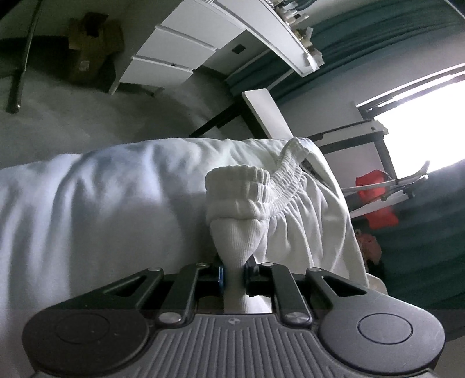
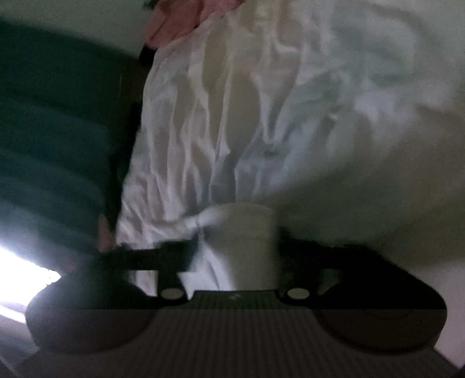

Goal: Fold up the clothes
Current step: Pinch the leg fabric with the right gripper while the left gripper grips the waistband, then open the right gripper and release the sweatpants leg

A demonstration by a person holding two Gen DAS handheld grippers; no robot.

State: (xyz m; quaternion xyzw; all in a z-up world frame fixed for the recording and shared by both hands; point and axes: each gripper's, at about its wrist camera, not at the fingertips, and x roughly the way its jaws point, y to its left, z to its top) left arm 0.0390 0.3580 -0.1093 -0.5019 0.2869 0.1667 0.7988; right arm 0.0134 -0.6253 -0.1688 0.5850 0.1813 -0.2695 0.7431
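Left wrist view: the left gripper (image 1: 234,274) pinches a bunched tuft of the white garment (image 1: 250,200), soft ribbed knit below a thick, gathered elastic waistband (image 1: 286,181), all draped over a rumpled white bed (image 1: 87,209). Only this view catches the white drawer unit (image 1: 171,58) and red bag (image 1: 376,200). The blurrier right wrist view shows the right gripper (image 2: 250,256) clamped on a fold of thinner, wrinkled cloth (image 2: 209,116), with something pink (image 2: 174,20) beyond.

You are looking at a bed covered in a rumpled white sheet (image 1: 87,203), its folds running across the left wrist view. Directly on it lies a white garment with a ribbed elastic waistband (image 1: 290,180), creased and spread out (image 2: 218,116). A pink cloth (image 2: 171,26) shows at its far edge, blurred.
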